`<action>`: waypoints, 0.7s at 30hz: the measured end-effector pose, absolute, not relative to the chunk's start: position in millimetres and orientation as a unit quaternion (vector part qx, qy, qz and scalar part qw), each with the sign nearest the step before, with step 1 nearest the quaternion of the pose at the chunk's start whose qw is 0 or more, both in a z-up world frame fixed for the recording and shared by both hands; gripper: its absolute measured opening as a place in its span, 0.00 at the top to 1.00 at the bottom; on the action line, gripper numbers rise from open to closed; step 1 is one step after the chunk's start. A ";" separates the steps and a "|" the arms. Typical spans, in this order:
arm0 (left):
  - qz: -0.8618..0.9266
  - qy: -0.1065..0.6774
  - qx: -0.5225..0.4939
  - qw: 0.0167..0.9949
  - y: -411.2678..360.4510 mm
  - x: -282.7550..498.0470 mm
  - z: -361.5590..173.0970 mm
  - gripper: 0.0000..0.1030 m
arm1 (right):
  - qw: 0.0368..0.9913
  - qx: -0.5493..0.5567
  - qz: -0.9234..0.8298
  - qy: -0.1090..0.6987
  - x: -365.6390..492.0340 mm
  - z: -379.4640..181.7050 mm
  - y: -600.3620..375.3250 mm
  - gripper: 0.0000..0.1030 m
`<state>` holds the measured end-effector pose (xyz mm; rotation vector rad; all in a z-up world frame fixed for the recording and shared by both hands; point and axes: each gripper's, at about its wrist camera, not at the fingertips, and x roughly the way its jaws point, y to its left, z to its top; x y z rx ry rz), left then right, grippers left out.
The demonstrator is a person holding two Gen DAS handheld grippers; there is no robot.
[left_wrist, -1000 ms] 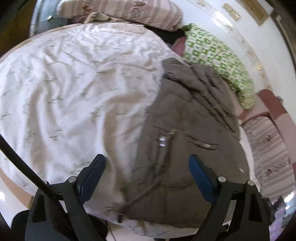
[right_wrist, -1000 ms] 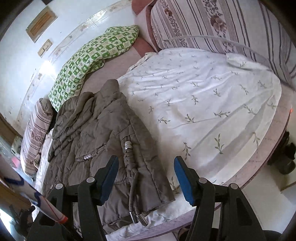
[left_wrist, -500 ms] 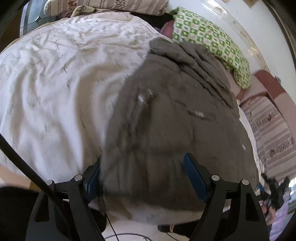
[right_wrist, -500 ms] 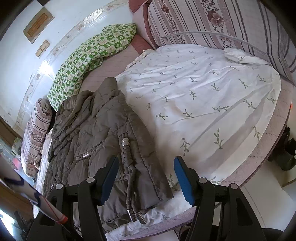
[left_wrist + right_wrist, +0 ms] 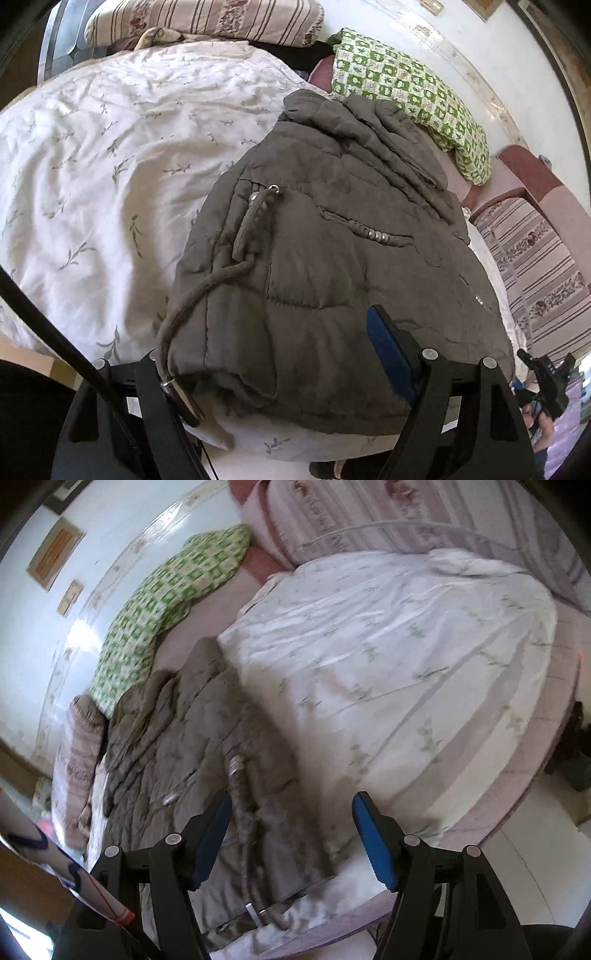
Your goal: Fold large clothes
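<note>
Your left gripper (image 5: 280,354) sits at the bottom of its view with the near hem of the brown padded jacket (image 5: 332,236) bulging up between its fingers. The left finger's pad is hidden behind the fabric, so only the blue pad on the right finger (image 5: 388,350) shows, and you cannot tell whether the jaws press the hem or merely straddle it. A braided drawstring (image 5: 207,291) with a metal tip trails down the jacket onto the left finger.

Your right gripper (image 5: 290,834) is at the bottom of its blurred view, jaws apart and widening, both blue pads clear of the cloth. Between them lie the jacket's right hem corner and its cord ends; the metal tips are smeared and hard to make out.

The jacket is quilted, puffy and creased, lying on a white leaf-print sheet (image 5: 110,155) near the bed's front edge, its far end crumpled toward the top of both views. Beyond it lies a green checked pillow (image 5: 413,96). Striped floral cushions (image 5: 207,18) run along the upper left edge of the left view, cut off by the lens rim.
</note>
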<state>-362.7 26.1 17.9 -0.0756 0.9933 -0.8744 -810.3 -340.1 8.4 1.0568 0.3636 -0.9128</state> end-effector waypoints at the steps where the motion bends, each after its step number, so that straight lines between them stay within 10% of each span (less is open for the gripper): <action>1: -0.407 0.457 -0.032 0.790 26.2 -364.4 18.5 0.22 | 0.749 0.489 -0.419 0.153 -815.5 9.1 -342.1 0.30; 13: -0.400 0.457 -0.018 0.794 24.7 -366.3 14.4 0.22 | 0.773 0.526 -0.290 0.204 -758.2 -21.5 -306.4 0.41; 16: -0.398 0.452 -0.012 0.798 23.2 -368.8 15.2 0.22 | 0.795 0.473 -0.319 0.208 -749.4 -9.8 -287.7 0.67; 21: -0.387 0.425 0.031 0.818 14.9 -382.2 18.8 0.22 | 0.788 0.491 -0.317 0.193 -752.0 -14.6 -293.5 0.72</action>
